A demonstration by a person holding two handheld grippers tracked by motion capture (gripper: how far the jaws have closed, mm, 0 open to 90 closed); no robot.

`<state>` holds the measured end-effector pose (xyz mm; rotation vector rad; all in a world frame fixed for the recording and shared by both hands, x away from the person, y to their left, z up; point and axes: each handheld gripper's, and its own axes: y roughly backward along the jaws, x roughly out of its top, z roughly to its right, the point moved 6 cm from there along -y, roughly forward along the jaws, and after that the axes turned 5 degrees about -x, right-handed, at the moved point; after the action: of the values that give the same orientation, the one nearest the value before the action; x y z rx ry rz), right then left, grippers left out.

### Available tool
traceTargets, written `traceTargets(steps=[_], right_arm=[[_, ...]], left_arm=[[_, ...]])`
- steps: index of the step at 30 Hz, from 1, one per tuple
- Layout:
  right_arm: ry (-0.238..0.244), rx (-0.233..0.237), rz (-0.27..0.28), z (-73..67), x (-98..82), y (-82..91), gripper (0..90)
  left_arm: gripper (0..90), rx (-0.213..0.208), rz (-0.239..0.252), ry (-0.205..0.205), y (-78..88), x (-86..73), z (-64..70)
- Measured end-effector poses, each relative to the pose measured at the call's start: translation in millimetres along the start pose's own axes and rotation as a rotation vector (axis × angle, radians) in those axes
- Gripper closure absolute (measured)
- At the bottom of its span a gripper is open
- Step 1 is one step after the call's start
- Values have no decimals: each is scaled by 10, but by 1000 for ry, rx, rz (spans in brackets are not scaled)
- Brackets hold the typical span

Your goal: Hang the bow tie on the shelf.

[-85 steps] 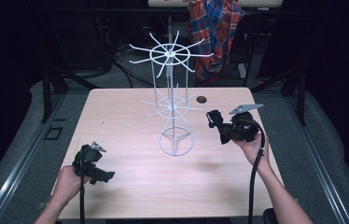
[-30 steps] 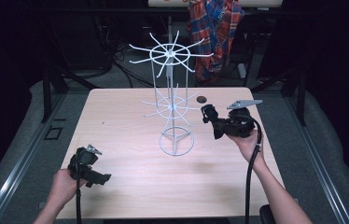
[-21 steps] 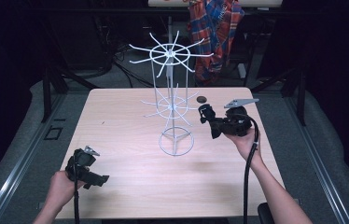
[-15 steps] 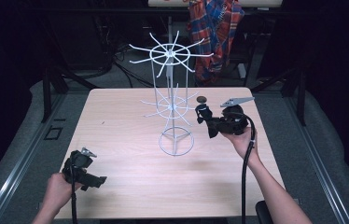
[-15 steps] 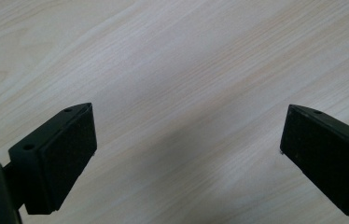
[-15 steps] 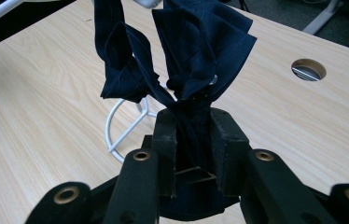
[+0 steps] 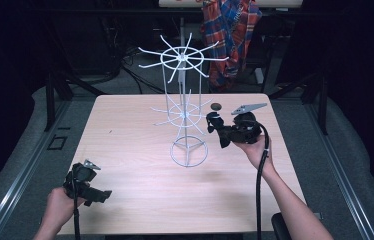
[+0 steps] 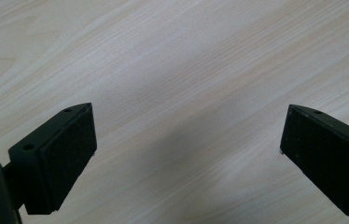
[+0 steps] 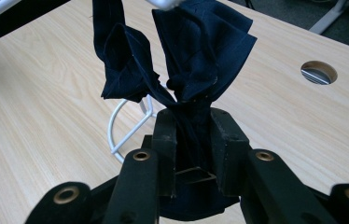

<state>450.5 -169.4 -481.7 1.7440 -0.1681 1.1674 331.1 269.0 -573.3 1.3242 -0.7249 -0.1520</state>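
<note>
A white wire rack (image 7: 184,107) stands upright on the wooden table (image 7: 125,130), with spoke rings at two heights and a ring base (image 7: 189,152). My right gripper (image 7: 214,131) hovers just right of the rack's lower spokes, shut on a dark navy cloth (image 9: 182,56). The cloth bunches up out of the jaws toward a white spoke (image 9: 163,3). The rack's base ring (image 9: 126,126) shows behind the cloth. My left gripper (image 7: 100,195) rests low at the table's near left corner, open (image 8: 186,154), with only bare wood between its pads.
A round cable hole (image 7: 216,106) lies in the table behind the right gripper, also visible as the hole (image 9: 318,72). A plaid shirt (image 7: 230,30) hangs beyond the table's far edge. Dark floor and rails surround the table.
My right gripper with the cloth has moved left and slightly away, closer to the rack's lower spokes. My left gripper has drifted toward the near left corner.
</note>
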Motion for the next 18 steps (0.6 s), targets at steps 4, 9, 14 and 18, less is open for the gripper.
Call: traceTargets(steps=[4,9,14,18], right_arm=[[7,2,12,-2,32,-23,733],[20,5,10,-42,98,-91,733],[31,19,7,-81,122,-154,733],[40,26,1,-111,129,-194,733]], left_arm=[[37,2,-3,12,20,-56,-14],[37,15,9,44,69,-142,-49],[36,15,1,48,66,-160,-41],[36,16,-2,54,72,-177,-47]])
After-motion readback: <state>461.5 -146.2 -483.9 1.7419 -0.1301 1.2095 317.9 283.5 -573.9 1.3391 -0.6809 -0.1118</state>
